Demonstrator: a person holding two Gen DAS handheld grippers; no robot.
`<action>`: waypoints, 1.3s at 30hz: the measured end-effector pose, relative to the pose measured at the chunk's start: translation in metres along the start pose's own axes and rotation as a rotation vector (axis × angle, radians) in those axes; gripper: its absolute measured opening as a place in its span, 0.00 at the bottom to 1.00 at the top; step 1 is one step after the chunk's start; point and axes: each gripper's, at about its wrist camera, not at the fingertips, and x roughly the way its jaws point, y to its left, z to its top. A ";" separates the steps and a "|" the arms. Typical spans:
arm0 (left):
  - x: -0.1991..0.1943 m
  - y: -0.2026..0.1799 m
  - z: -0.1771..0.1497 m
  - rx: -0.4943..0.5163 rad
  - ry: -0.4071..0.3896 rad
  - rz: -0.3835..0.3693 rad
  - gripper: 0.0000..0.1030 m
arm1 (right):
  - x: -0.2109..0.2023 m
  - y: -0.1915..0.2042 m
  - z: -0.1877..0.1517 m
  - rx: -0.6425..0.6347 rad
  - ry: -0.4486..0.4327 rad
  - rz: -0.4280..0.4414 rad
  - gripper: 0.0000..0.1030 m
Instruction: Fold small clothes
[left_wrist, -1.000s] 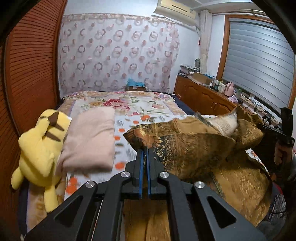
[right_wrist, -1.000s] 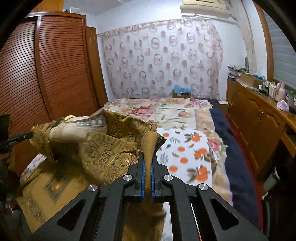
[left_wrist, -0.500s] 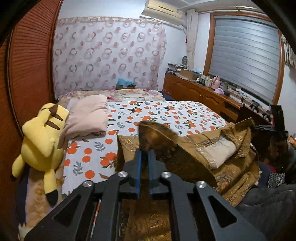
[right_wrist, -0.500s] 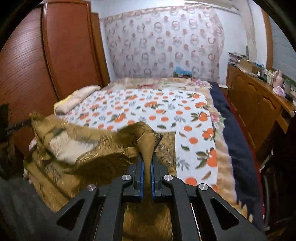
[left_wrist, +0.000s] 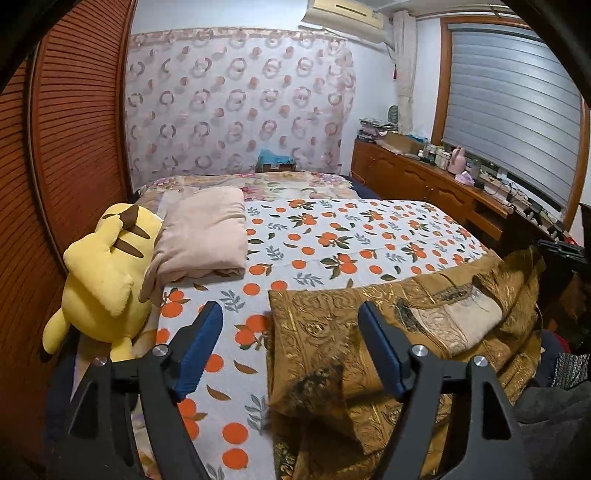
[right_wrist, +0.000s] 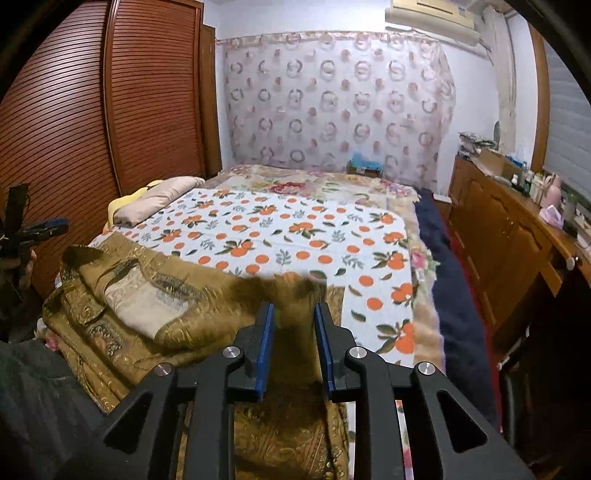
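Lying folded on bedspread (left_wrist: 354, 229): one gold garment (left_wrist: 332, 332) (brocade); two hand-held grippers (left_wrist: 290, 332) (right_wrist: 293, 325), both released.

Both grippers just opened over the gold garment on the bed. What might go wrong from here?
The gold garment lies at the bed's near edge, so it may slide off. A raised fold sits between the right gripper pads and may snag on retreat. The left gripper straddles the garment's edge and could drag it.

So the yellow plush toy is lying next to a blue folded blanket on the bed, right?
Not quite. The folded blanket is pale pink, not blue. The left wrist view shows it lying right beside the yellow plush toy on the bed.
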 end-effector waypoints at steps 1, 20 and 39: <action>0.002 0.002 0.001 -0.004 0.001 0.004 0.74 | -0.005 0.000 0.002 0.004 -0.012 -0.003 0.26; 0.045 0.013 0.017 0.021 0.057 0.077 0.75 | 0.053 0.011 0.022 0.024 0.031 -0.054 0.60; 0.113 0.016 -0.001 0.005 0.248 -0.018 0.69 | 0.118 -0.039 -0.001 0.162 0.271 0.000 0.69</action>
